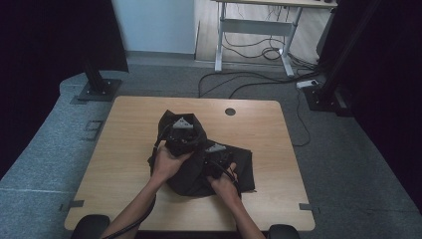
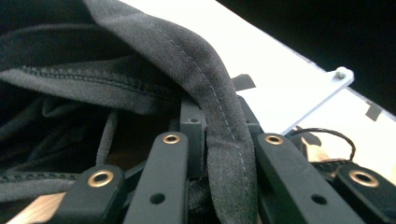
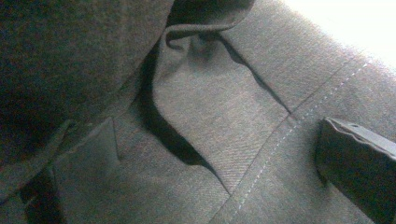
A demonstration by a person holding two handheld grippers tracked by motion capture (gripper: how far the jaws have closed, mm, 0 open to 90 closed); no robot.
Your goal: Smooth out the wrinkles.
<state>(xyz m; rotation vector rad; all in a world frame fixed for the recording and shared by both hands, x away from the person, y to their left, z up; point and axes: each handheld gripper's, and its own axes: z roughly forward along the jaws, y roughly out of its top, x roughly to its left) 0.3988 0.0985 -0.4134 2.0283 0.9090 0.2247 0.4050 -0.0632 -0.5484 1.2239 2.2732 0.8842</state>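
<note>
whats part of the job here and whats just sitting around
In the job:
dark garment, bunched mid-table
left gripper, shut on a stitched fold of the garment
right gripper, down on the cloth
table

Just around:
second desk at the back
floor cables
black stand base past the table's far left corner

My wooden table (image 1: pixel 124 149) sits on grey carpet (image 1: pixel 348 164), a round hole (image 1: pixel 230 111) near its far edge. Beyond it I see a white desk frame (image 1: pixel 254 27) and loose black cables (image 1: pixel 259 77) trailing across the floor.
</note>
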